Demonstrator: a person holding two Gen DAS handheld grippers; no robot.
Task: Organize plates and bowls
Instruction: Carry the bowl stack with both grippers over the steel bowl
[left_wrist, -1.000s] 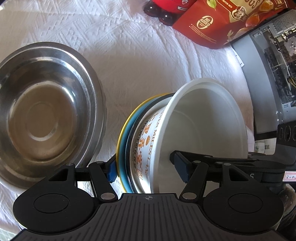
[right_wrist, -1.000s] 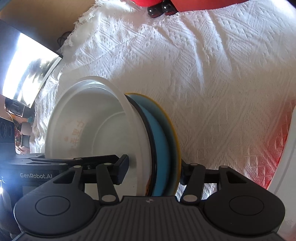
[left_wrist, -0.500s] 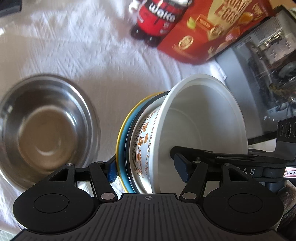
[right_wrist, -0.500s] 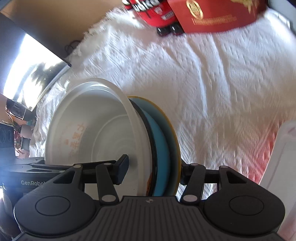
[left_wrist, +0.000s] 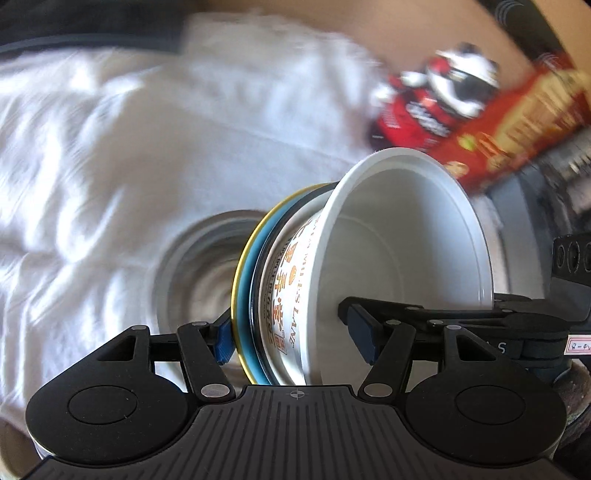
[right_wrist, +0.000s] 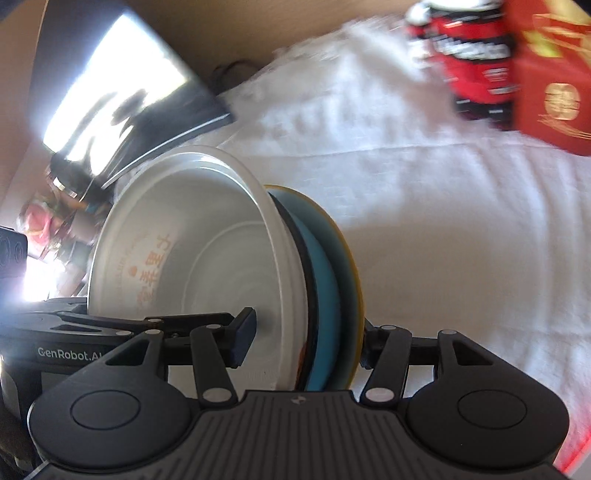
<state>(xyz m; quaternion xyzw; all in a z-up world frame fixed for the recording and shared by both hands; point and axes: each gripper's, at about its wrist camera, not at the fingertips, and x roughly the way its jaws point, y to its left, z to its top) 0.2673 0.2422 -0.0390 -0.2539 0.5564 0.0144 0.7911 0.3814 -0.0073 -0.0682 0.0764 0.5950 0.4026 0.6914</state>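
Observation:
A stack of a white printed bowl (left_wrist: 402, 236) on a blue plate with a yellow rim (left_wrist: 243, 266) is held on edge above the table. My left gripper (left_wrist: 291, 339) is shut on the stack from one side, my right gripper (right_wrist: 306, 339) on the same stack from the opposite side. The bowl (right_wrist: 192, 258) and plate (right_wrist: 328, 280) also show in the right wrist view. A steel bowl (left_wrist: 199, 273) lies on the white cloth behind the stack, blurred.
A red bottle (left_wrist: 436, 103) and a red snack bag (left_wrist: 524, 122) stand at the far right. A grey computer case (left_wrist: 546, 221) is at the right. A dark monitor (right_wrist: 122, 99) leans at the left in the right wrist view. White cloth (right_wrist: 443, 240) covers the table.
Both grippers have lifted the stack and tilted upward. The steel bowl has dropped lower and partly behind the stack, and the bottle and bag have come further into view.

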